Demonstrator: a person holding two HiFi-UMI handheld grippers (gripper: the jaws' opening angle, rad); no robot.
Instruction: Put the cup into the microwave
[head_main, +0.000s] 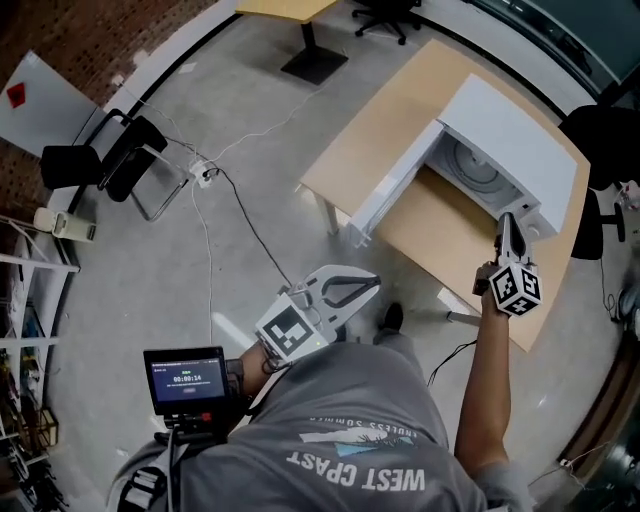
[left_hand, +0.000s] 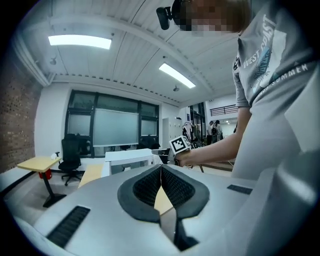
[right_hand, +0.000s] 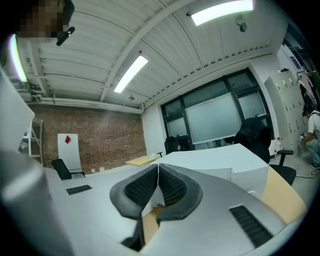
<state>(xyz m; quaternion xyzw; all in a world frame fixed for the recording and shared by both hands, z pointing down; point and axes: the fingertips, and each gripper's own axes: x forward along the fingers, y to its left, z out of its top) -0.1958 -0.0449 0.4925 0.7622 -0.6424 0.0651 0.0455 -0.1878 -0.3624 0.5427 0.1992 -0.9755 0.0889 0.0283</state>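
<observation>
White microwave (head_main: 505, 130), door open, cavity faces person. R gripper (head_main: 508, 224) just beside opening, L gripper (head_main: 372, 285) well back. Both grippers: jaws together, nothing between. Cup not seen in any view.

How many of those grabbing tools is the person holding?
2. The left tool is held near the person's waist; the right tool is raised by the open microwave. Both are empty, jaws together.
</observation>
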